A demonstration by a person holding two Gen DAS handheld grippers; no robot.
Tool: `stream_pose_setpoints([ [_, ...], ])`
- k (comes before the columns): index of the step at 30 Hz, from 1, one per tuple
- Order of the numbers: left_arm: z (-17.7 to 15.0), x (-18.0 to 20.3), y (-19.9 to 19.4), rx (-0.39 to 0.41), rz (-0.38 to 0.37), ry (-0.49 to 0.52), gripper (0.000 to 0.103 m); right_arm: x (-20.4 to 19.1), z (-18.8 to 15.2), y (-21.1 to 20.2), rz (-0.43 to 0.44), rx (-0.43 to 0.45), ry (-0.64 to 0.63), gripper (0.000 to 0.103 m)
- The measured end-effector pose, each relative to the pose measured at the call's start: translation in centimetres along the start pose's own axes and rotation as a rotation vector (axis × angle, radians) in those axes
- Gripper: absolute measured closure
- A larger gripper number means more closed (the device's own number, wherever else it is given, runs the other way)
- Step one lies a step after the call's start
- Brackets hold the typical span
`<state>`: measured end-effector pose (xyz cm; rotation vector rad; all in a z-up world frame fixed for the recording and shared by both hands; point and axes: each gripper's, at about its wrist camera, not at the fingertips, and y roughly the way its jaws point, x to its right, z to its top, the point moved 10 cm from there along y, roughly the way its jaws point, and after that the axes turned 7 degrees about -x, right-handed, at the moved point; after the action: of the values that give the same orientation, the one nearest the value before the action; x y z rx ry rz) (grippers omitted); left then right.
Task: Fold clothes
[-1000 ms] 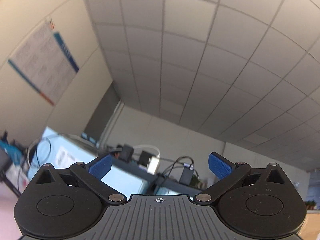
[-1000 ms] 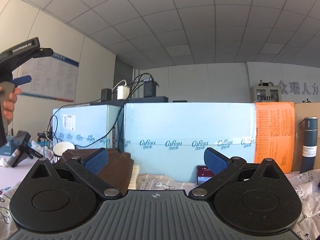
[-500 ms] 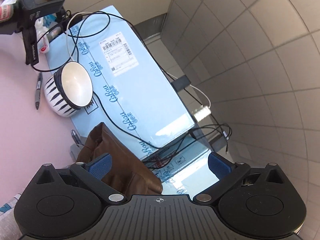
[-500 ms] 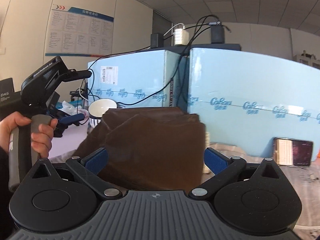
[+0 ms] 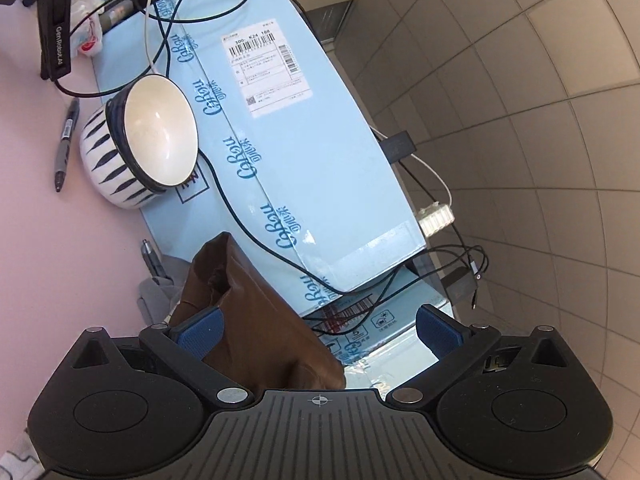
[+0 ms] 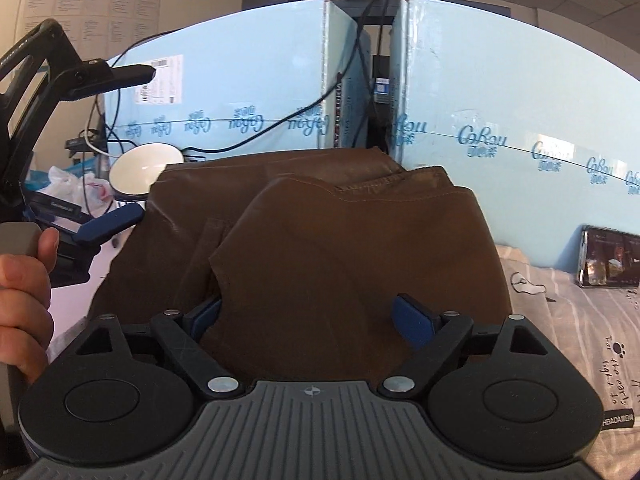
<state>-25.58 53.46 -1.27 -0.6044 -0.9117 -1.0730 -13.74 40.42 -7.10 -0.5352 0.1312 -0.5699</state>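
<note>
A brown garment lies folded in a heap on the table, against the light blue boxes. My right gripper is open and right at its near edge. The top fold lies between the jaws, and it half covers the left pad while the right pad rests above the cloth. The left wrist view looks steeply down at one end of the brown garment. My left gripper is open above it, holding nothing. In the right wrist view the left gripper hangs open at the far left, held by a hand.
Light blue cartons with cables draped over them stand behind the garment. A striped bowl and a pen lie on the pink table. A phone leans on a carton, on a grey printed cloth.
My left gripper swung down from the ceiling to face the table and garment. My right gripper dropped and closed in on the brown garment until its open jaws reached the near edge.
</note>
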Motion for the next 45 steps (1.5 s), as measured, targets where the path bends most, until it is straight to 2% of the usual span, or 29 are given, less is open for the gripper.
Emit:
stream_pose_setpoints([
  [3,0.5,-0.5,0.6,0.021,0.015,-0.016,0.000,2.0,-0.3,-0.7,-0.056,0.007,-0.011,0.018],
  [6,0.9,-0.7,2.5,-0.020,-0.015,-0.068,0.000,4.1,-0.5,-1.5,-0.120,0.041,-0.037,0.025],
  [11,0.4,-0.4,6.6,-0.144,-0.060,-0.012,0.000,8.5,0.3,-2.3,-0.171,0.074,0.005,0.031],
  [13,0.0,-0.7,7.2,-0.159,-0.055,0.005,0.003,10.5,1.0,-2.1,-0.175,0.079,0.046,0.038],
  [14,0.0,-0.6,7.2,-0.156,-0.042,0.025,0.006,11.3,1.3,-1.9,-0.169,0.084,0.065,0.050],
  [15,-0.1,-0.3,7.0,-0.148,-0.026,0.058,0.016,12.0,1.6,-1.6,-0.160,0.081,0.082,0.055],
  [16,-0.2,0.0,6.9,-0.136,-0.004,0.101,0.032,12.7,1.7,-1.3,-0.146,0.071,0.104,0.064],
  [17,-0.3,0.4,6.7,-0.124,0.023,0.149,0.044,13.4,1.7,-1.1,-0.130,0.061,0.133,0.068],
  [18,-0.5,0.7,6.6,-0.117,0.053,0.201,0.076,14.0,1.7,-1.1,-0.120,0.057,0.159,0.072],
  [19,-0.7,1.1,6.6,-0.114,0.075,0.247,0.094,14.5,1.7,-1.3,-0.107,0.061,0.179,0.075],
  [21,-1.2,2.1,6.4,-0.105,0.078,0.310,0.097,15.5,1.9,-2.2,-0.084,0.077,0.204,0.086],
  [23,-1.5,4.1,5.5,-0.077,0.011,0.339,0.100,16.5,2.3,-3.4,-0.064,0.099,0.223,0.093],
  [28,-3.3,11.4,1.2,0.007,-0.225,0.454,0.101,20.1,3.9,-8.8,-0.013,0.189,0.287,0.096],
  [32,-6.0,16.3,-1.0,0.009,-0.368,0.479,0.101,24.1,4.1,-13.0,0.002,0.244,0.334,0.096],
  [35,-10.3,18.4,-2.4,-0.076,-0.433,0.529,0.101,27.5,3.5,-15.2,-0.022,0.271,0.367,0.096],
  [39,-17.5,19.3,-5.2,-0.239,-0.492,0.605,0.101,32.3,0.0,-16.0,-0.071,0.223,0.402,0.096],
  [45,-26.4,19.2,-9.2,-0.463,-0.497,0.710,0.101,39.4,-5.3,-17.2,-0.142,0.149,0.461,0.095],
])
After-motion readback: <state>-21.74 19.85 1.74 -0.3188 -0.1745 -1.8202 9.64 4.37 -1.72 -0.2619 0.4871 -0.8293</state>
